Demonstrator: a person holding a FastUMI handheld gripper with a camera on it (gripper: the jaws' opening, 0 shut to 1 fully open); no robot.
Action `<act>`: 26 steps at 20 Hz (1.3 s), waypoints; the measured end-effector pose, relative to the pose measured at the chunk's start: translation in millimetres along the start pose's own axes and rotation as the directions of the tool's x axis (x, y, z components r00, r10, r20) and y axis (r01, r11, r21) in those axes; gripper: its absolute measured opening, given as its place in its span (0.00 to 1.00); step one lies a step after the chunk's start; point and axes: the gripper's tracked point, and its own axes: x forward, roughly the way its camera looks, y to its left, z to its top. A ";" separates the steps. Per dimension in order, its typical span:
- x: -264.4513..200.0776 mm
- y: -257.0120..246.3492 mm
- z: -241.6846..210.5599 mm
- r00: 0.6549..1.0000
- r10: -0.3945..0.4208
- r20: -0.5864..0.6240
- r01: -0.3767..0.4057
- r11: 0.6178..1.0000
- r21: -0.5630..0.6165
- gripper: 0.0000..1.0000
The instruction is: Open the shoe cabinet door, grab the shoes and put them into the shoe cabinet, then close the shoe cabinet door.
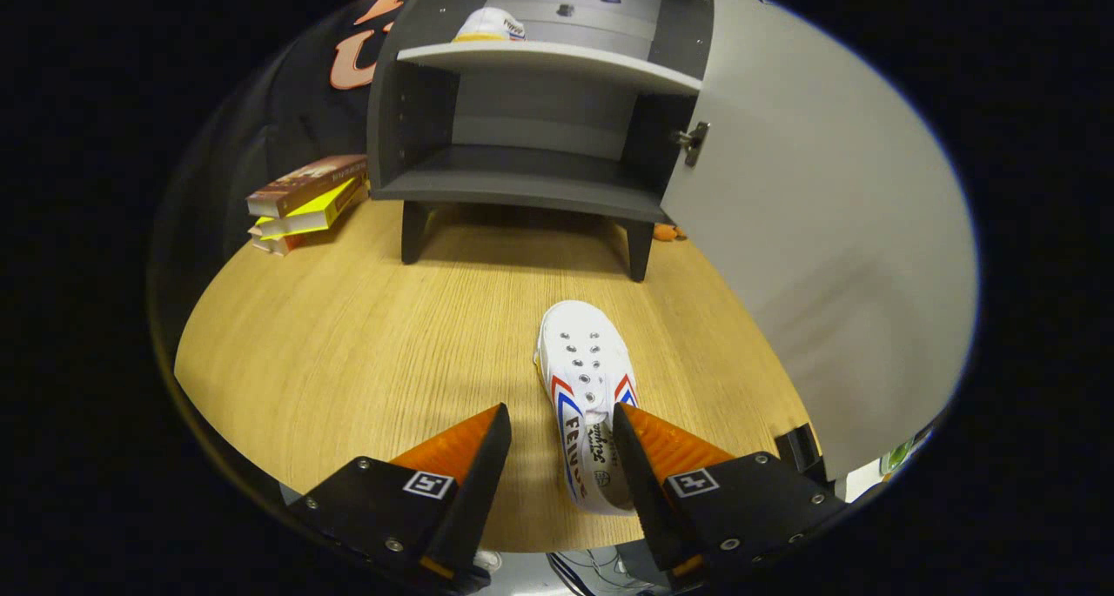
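Though gripper [561,426] agape — laceless canvas shoe [585,387] between

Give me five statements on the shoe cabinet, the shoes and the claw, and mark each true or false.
1. The shoe cabinet door stands open. True.
2. A white shoe sits on the cabinet's upper shelf. True.
3. The claw is shut on the white sneaker. False: its fingers are open, the sneaker lying on the wooden table between them.
4. The lower shelf holds a shoe. False: it is bare.
5. Stacked books lie beside the cabinet. True.
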 end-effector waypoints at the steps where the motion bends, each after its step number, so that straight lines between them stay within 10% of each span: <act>1: 11.5 -0.6 -6.2 1.000 -0.001 -0.022 0.000 1.000 -0.012 0.72; 13: 49.0 2.6 -19.7 0.996 0.051 -0.078 -0.046 0.997 0.062 0.01; 26: -35.7 -6.9 75.1 0.994 0.039 0.098 -0.053 0.989 0.138 0.00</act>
